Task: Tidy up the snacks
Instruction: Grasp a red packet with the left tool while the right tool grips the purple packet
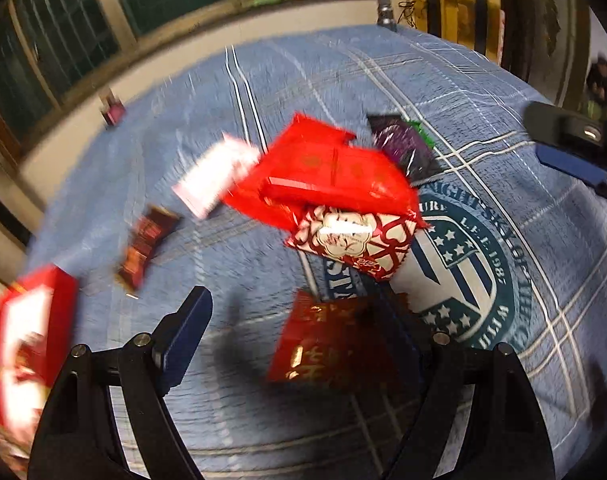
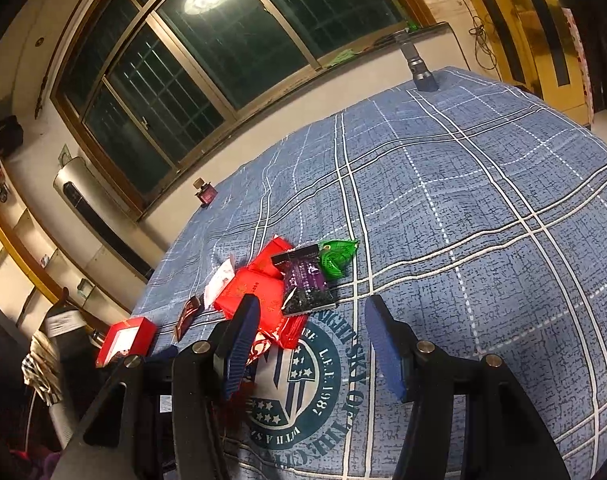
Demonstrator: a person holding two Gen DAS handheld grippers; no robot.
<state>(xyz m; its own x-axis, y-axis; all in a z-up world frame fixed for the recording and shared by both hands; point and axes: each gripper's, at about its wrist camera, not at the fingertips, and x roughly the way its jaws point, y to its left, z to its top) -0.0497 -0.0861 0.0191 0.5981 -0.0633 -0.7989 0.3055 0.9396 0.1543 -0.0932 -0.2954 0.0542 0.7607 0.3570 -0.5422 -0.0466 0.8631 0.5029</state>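
We see a scatter of snack packets on a bed covered by a blue plaid sheet [image 2: 443,184] with a round dark-teal printed crest [image 2: 303,384].

Our left hand-held gripper [image 1: 299,336] hovers with its jaws spread wide and nothing pressed between the pads. A dark red packet with gold lettering [image 1: 327,340] lies on the sheet between its fingers; whether the right finger touches it we cannot tell, since that view is blurred.

Just beyond it lies a red-and-white packet with a lattice pattern [image 1: 355,242], and behind that a bright red glossy packet [image 1: 323,172]. A black and purple packet [image 2: 305,282] rests against the red one, with a green crinkled wrapper [image 2: 337,256] at its far edge. A pale pink flat sachet [image 1: 215,176] and a small brown wrapper [image 1: 145,246] lie to the left. A red box with a white panel [image 2: 123,338] sits at the near left edge of the bed.

Our right hand-held gripper [image 2: 311,344] is partly parted and empty, above the crest, its left finger over the red pile.
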